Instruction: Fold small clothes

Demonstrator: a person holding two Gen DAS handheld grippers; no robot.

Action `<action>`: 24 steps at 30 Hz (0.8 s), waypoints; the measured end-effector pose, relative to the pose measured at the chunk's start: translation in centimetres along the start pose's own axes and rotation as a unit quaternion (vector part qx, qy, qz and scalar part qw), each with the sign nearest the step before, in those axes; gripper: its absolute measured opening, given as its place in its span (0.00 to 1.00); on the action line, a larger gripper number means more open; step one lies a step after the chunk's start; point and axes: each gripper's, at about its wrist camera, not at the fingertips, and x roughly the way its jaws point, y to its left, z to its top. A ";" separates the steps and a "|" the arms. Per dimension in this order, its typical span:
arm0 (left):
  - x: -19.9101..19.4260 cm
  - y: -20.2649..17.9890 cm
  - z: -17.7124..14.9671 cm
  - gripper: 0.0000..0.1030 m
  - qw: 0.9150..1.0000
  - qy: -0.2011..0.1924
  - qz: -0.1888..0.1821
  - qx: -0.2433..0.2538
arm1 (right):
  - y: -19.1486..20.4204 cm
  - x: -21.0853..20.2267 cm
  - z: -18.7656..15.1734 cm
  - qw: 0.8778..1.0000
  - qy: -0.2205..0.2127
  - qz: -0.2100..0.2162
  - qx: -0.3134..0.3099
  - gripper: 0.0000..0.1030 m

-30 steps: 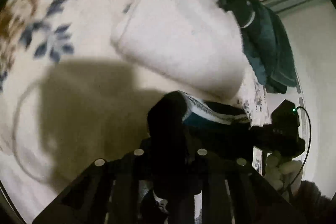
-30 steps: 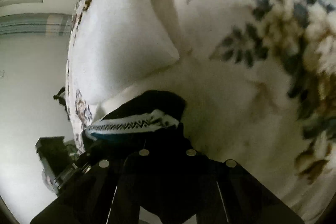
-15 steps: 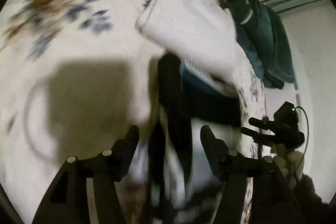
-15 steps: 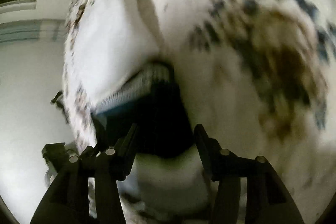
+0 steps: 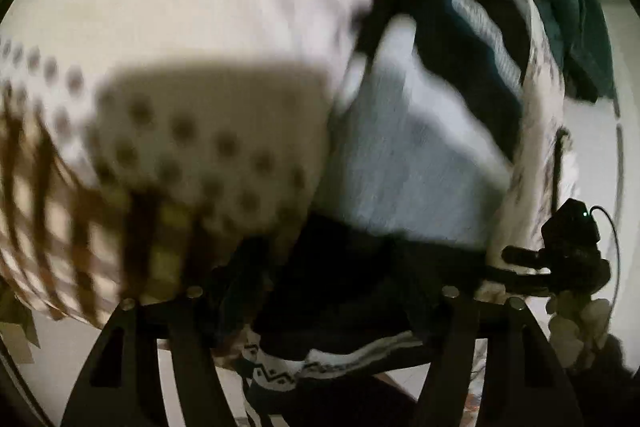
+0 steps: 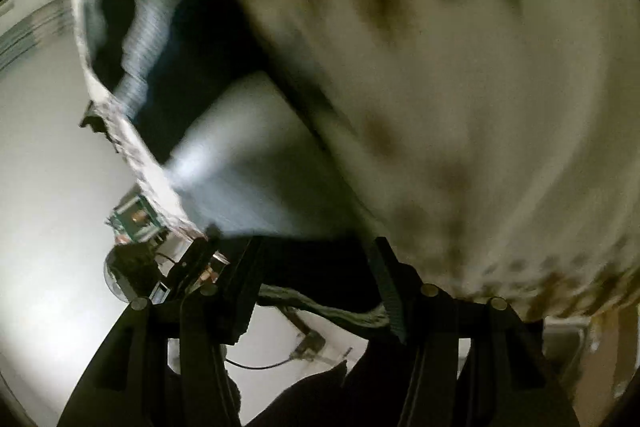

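A small garment (image 5: 416,155), black and pale grey with a white zigzag-patterned band (image 5: 304,367), lies on the bed near its edge. In the right wrist view it shows as a black and grey shape (image 6: 248,143). My left gripper (image 5: 320,291) is open, its fingers standing on either side of the garment's near black edge. My right gripper (image 6: 310,267) is open too, its fingers either side of the same near edge. Both views are blurred by motion. In the left wrist view the right gripper's body (image 5: 568,251) shows at the right.
The bed cover (image 5: 200,7) is white with brown and blue flowers and a dotted, checked border (image 5: 180,155). A dark green cloth (image 5: 568,7) hangs at the far right. Pale floor (image 6: 48,207) lies beyond the bed edge.
Both grippers went from shut on the garment to open, letting it drop on the bed. They have since pulled back toward the bed's near edge, so the garment lies spread ahead.
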 end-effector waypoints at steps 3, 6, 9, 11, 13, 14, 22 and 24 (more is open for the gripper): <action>0.2 -0.8 -1.9 0.13 0.999 -0.033 -0.007 0.011 | -0.9 2.9 -1.6 1.000 -0.002 0.017 0.002 0.45; -1.0 -0.9 -3.0 0.10 0.998 -0.065 -0.019 0.006 | -0.5 3.0 -3.6 0.999 -0.035 0.016 -0.010 0.10; -2.1 -0.9 -3.9 0.09 0.996 -0.077 -0.030 0.013 | 0.4 2.9 -5.7 0.999 -0.046 -0.019 -0.024 0.08; -1.8 0.2 -4.5 0.09 0.997 -0.070 -0.032 0.016 | 0.5 3.3 -5.8 0.998 -0.048 -0.036 -0.029 0.08; -1.1 1.0 -4.4 0.10 0.997 -0.062 -0.043 0.010 | 0.5 4.1 -5.3 0.998 -0.042 -0.035 -0.031 0.09; -1.0 1.0 -4.1 0.14 0.997 -0.058 -0.051 0.003 | 1.0 4.1 -4.9 0.998 -0.044 -0.037 -0.037 0.10; -0.5 4.7 -4.2 0.64 0.996 -0.024 -0.083 -0.026 | -0.8 4.2 -5.4 0.998 -0.007 -0.007 -0.055 0.50; 0.5 5.0 -4.2 0.68 0.995 -0.013 -0.097 -0.025 | -2.3 5.1 -5.1 0.999 0.006 0.019 -0.042 0.53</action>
